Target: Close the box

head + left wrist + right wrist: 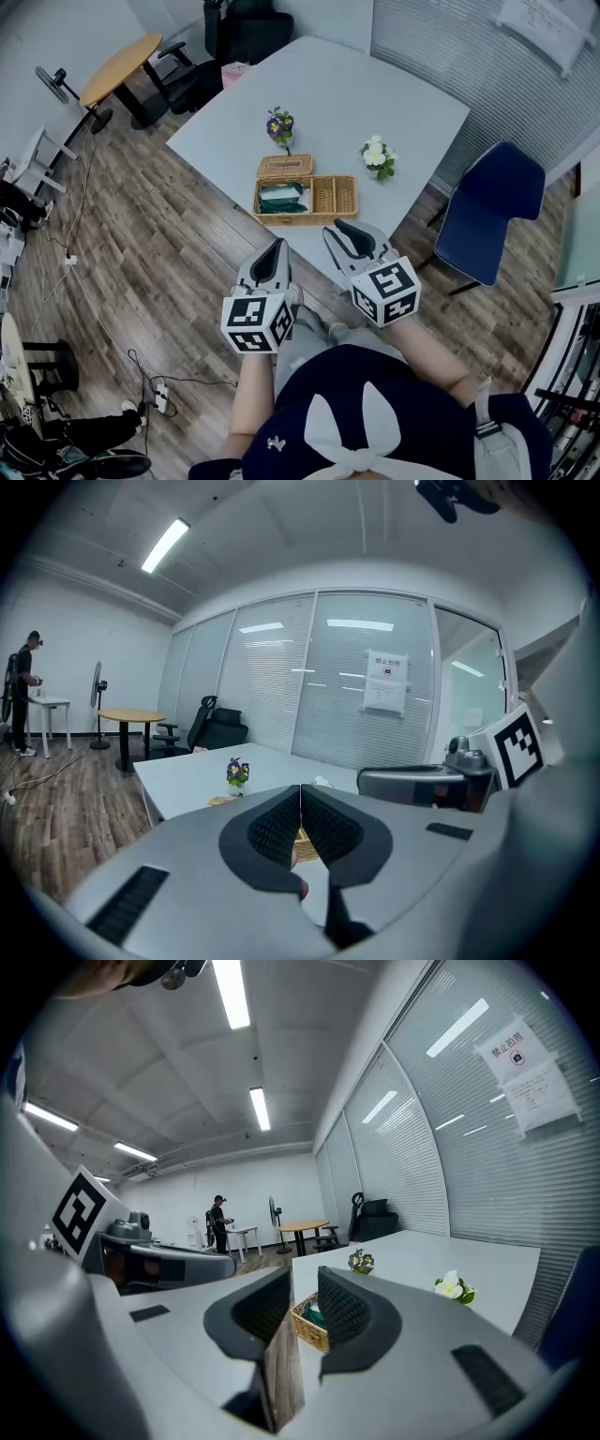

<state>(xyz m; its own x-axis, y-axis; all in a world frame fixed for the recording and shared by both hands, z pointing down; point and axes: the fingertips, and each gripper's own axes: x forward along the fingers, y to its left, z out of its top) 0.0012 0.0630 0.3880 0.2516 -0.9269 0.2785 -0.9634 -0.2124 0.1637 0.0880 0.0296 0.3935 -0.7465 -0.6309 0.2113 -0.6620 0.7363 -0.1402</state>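
A wicker box (335, 196) stands open near the front edge of the pale table (375, 94). Its lid (284, 166) lies tipped back behind it, and a green thing (281, 199) fills its left compartment. Both grippers hover over the floor, short of the table. My left gripper (278, 246) is shut and empty; in the left gripper view its pads (279, 827) meet in front of the box (302, 847). My right gripper (339, 228) is open with nothing between its fingers (347, 1309), and the box (314, 1324) shows through the gap.
A purple flower pot (279, 125) and a white flower pot (376, 155) stand behind the box. A blue chair (492, 211) is at the table's right, a black office chair (239, 33) and a round wooden table (120, 66) at the back left. A person (21, 691) stands far off.
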